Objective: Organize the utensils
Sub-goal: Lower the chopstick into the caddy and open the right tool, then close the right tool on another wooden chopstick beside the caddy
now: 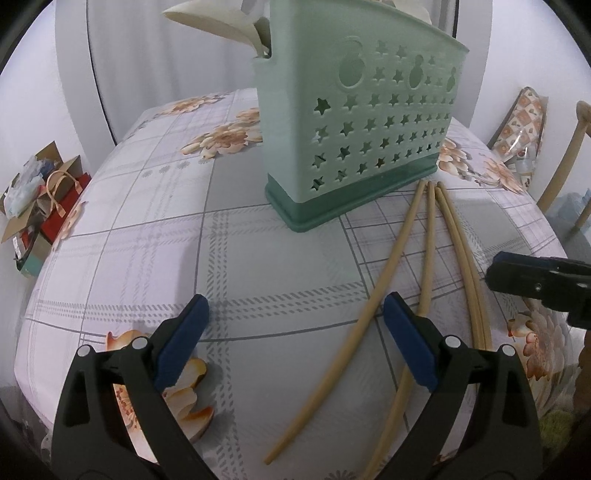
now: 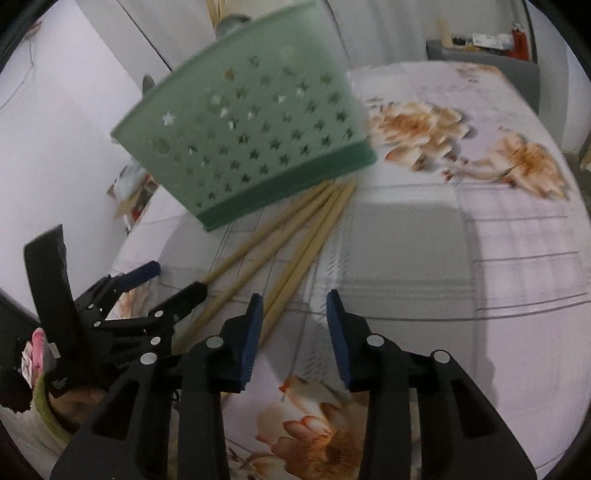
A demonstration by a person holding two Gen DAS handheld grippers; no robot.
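Observation:
A pale green utensil holder (image 1: 354, 122) with star cut-outs stands upright on the flowered tablecloth, and a white spoon (image 1: 218, 22) sticks out of its top. Several tan chopsticks (image 1: 428, 243) lie fanned on the cloth, their far tips touching the holder's base. My left gripper (image 1: 295, 321) is open and empty just left of them, its right finger (image 1: 410, 343) over one chopstick. In the right wrist view the holder (image 2: 251, 147) and chopsticks (image 2: 295, 236) are blurred. My right gripper (image 2: 295, 321) is open, with only cloth between its pads, just right of the chopsticks' near ends.
The left gripper (image 2: 177, 280) shows at the left of the right wrist view, and the right gripper (image 1: 535, 284) at the left view's right edge. A wooden chair (image 1: 569, 166) stands beyond the table's right edge. Boxes and bags (image 1: 40, 199) lie on the floor at the left.

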